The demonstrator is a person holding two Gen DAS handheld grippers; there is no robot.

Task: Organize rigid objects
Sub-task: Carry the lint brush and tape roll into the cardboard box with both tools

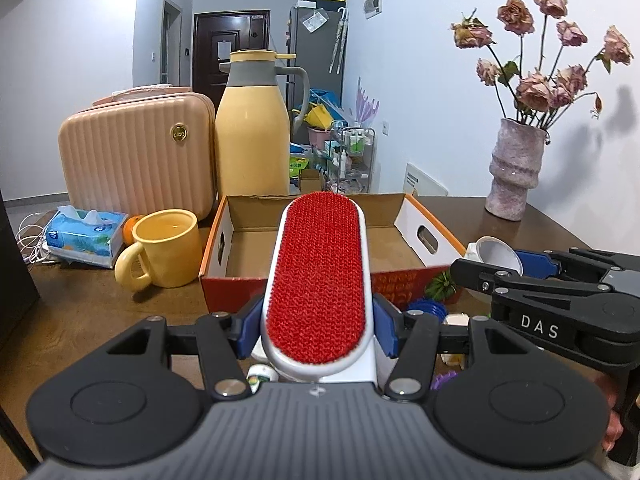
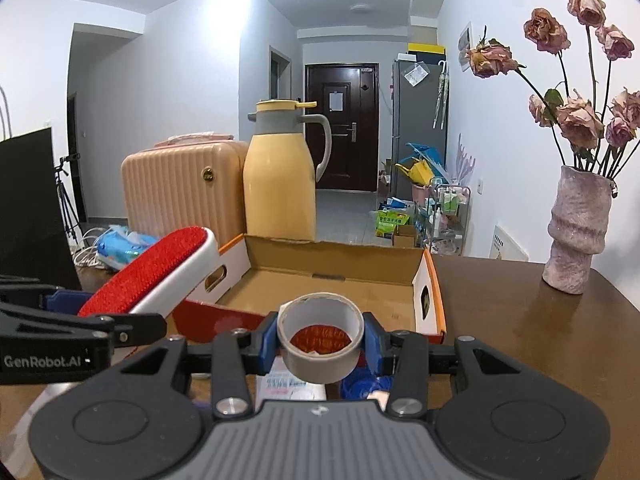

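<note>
We hold the lint brush (image 1: 316, 280) in our left gripper (image 1: 316, 328), the 2 blue pads pinching its white body on either side near the handle end. Its long axis runs straight ahead along the fingers, the red bristle face turned up, the rounded tip pointing toward the open cardboard box (image 1: 248, 216) and tilted upward above the box's near wall. Our right gripper (image 2: 320, 344) pinches a roll of tape (image 2: 320, 340) across its outer wall, the hole facing up and slightly toward us, the roll raised just before the box's near edge. The box sits mid-surface; behind it a yellow jug (image 1: 252, 136) stands. A yellow mug (image 1: 168, 248) stands left of the box, and a vase (image 1: 516, 168) stands near the surface's far right edge.
</note>
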